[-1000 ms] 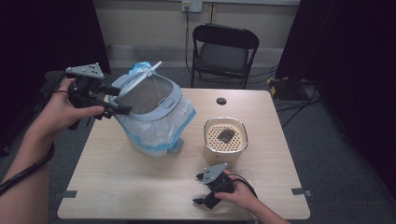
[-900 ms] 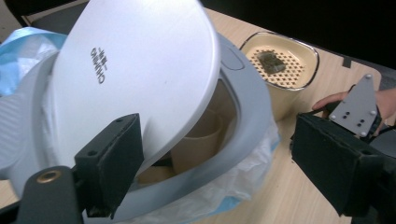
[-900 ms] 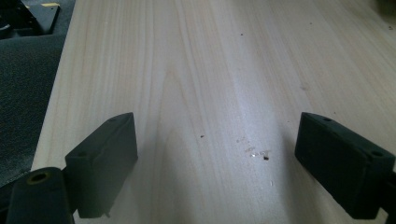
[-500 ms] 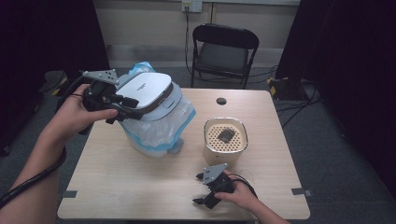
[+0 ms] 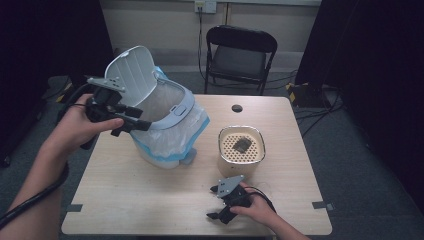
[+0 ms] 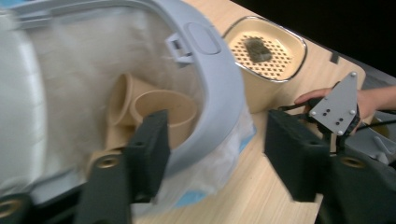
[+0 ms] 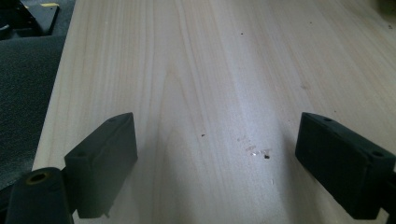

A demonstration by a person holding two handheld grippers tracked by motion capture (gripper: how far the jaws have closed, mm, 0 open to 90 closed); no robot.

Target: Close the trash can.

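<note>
**Lid up, bin open, jaws spread**

Swung up since half a second ago: the lid, then lying flat across the bin's mouth, now standing nearly upright at the far left. Left gripper at the near-left rim of the trash bin, jaws set wide in its own view, one seen against the bin's mouth, the other out over the table; gripping nothing, as far as can be told. Bin tilted toward the right, lined with a white bag, two tan paper cups lying inside. Just right of it, a cream container with a perforated top and a dark scrap resting on it. Right gripper low at the near edge of the table, jaws wide apart over bare wood, idle. Opening looks done; left, by the look of things: perhaps dropping in the scrap, then closing the lid.
</note>
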